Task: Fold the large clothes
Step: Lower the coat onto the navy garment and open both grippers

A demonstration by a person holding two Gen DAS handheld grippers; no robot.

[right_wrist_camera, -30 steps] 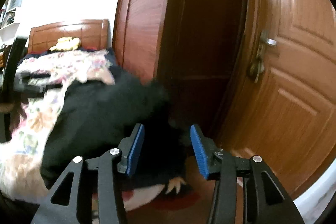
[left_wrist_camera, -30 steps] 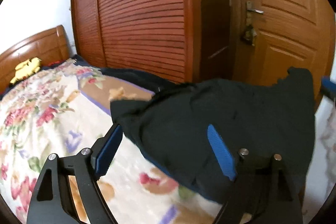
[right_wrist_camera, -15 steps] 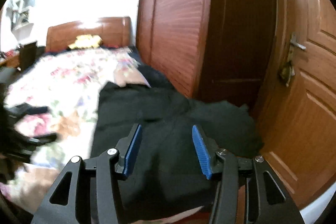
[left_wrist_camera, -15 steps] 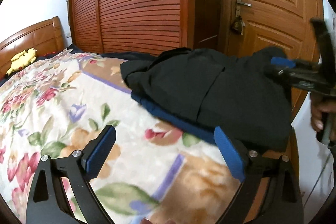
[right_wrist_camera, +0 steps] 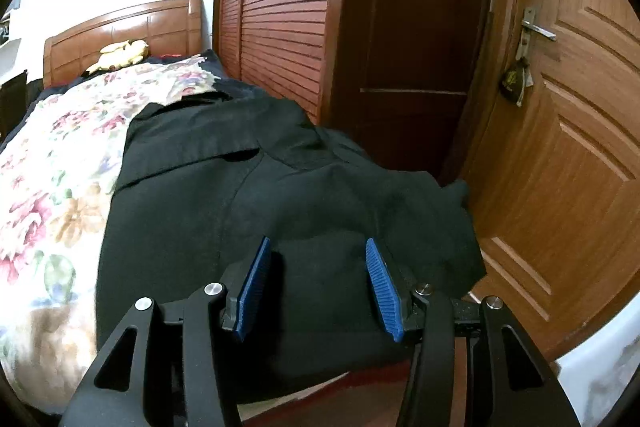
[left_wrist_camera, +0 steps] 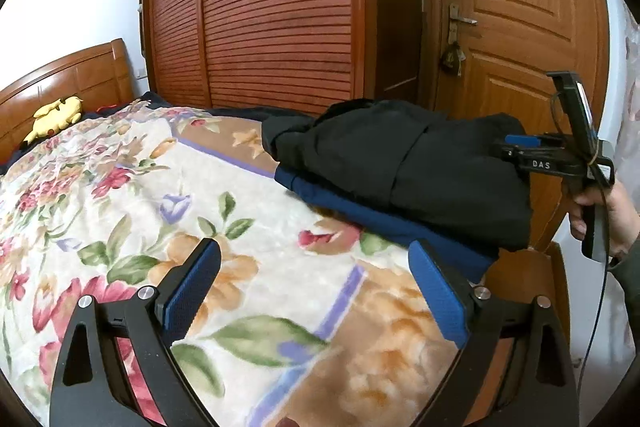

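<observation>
The black garment (right_wrist_camera: 280, 219) lies bunched at the foot corner of the bed, filling the centre of the right wrist view and sitting at centre right of the left wrist view (left_wrist_camera: 404, 163). A collar or lapel fold crosses its upper part, and a blue garment (left_wrist_camera: 384, 215) shows as a strip under its near edge.

The right gripper (right_wrist_camera: 316, 287) hovers over the cloth with its jaws apart and nothing between them; whether the pads touch the fabric I cannot tell. The left gripper (left_wrist_camera: 316, 291) is also spread wide and empty, low in its frame above bare blanket, well apart from the garment.

The main risk, as I judge it, is the edge: the garment's right side drapes toward the door and past the bed's corner, so a careless tug could slide the whole pile to the floor. A pinch here could also catch both layers and drag the blue piece along. The soft blanket may ruck up and spoil a flat fold.

The floral blanket (left_wrist_camera: 160, 211) covers the bed, with a wooden headboard (left_wrist_camera: 68, 75) at upper left and a yellow plush toy (left_wrist_camera: 56, 115) below it. A louvred wardrobe (left_wrist_camera: 272, 7) fills the top centre, and a panelled door (left_wrist_camera: 520, 39) stands at right.
</observation>
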